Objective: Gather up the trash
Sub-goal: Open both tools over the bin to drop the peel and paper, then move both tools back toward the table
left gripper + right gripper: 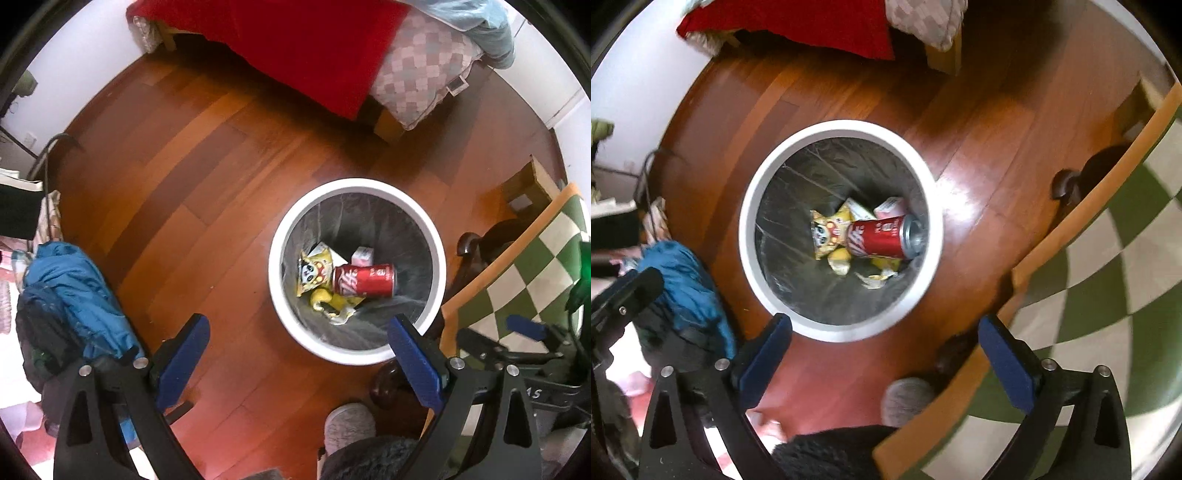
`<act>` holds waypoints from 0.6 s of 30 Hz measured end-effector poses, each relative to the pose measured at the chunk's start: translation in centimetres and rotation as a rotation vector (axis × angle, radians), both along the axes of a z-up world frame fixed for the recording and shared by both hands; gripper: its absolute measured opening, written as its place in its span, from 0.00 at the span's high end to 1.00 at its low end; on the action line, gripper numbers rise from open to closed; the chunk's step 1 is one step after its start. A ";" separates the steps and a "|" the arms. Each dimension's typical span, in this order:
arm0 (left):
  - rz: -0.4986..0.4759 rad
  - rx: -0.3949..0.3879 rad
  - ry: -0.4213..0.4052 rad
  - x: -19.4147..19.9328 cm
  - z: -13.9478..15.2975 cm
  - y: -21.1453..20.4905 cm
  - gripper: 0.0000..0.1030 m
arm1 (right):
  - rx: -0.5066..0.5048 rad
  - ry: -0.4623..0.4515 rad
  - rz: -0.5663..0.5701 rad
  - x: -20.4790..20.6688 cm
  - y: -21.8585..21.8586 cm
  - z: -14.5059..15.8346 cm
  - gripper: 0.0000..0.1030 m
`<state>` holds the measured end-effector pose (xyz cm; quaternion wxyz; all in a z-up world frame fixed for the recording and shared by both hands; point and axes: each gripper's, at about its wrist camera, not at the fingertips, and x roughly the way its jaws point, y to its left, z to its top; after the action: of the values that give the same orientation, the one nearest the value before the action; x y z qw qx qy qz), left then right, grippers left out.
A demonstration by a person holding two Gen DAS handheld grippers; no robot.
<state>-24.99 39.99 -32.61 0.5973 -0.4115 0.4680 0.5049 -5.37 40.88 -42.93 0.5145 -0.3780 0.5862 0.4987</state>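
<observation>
A white round trash bin (284, 295) with a grey liner stands on the wooden floor; it also shows in the right wrist view (748, 236). Inside lie a red soda can (365, 280) (879, 238), a yellow snack bag (314, 271) (827, 232), a pink-white carton (362, 254) (890, 206) and banana peel (332, 306) (842, 262). My left gripper (299, 354) is open and empty, above the bin's near-left side. My right gripper (886, 354) is open and empty, above the bin's near edge.
A bed with a red blanket (295, 48) and checked pillow (421, 70) stands at the far side. A blue jacket on a dark bag (74, 295) lies left. A green-white checked tablecloth (1108, 277) covers a table on the right. A grey slipper (349, 424) is near.
</observation>
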 end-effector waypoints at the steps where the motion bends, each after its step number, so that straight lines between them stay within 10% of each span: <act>1: -0.005 0.006 0.007 0.0 0.3 -0.5 0.05 | 0.006 -0.018 0.009 -0.1 -0.2 0.5 0.01; 18: -0.063 0.191 -0.006 1.4 10.5 -5.9 0.05 | 0.183 -0.041 -0.023 1.0 -6.3 12.6 0.01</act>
<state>-23.61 34.06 -22.07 0.6509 -0.3394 0.4284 0.5270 -4.37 34.53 -30.36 0.5644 -0.3327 0.5318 0.5365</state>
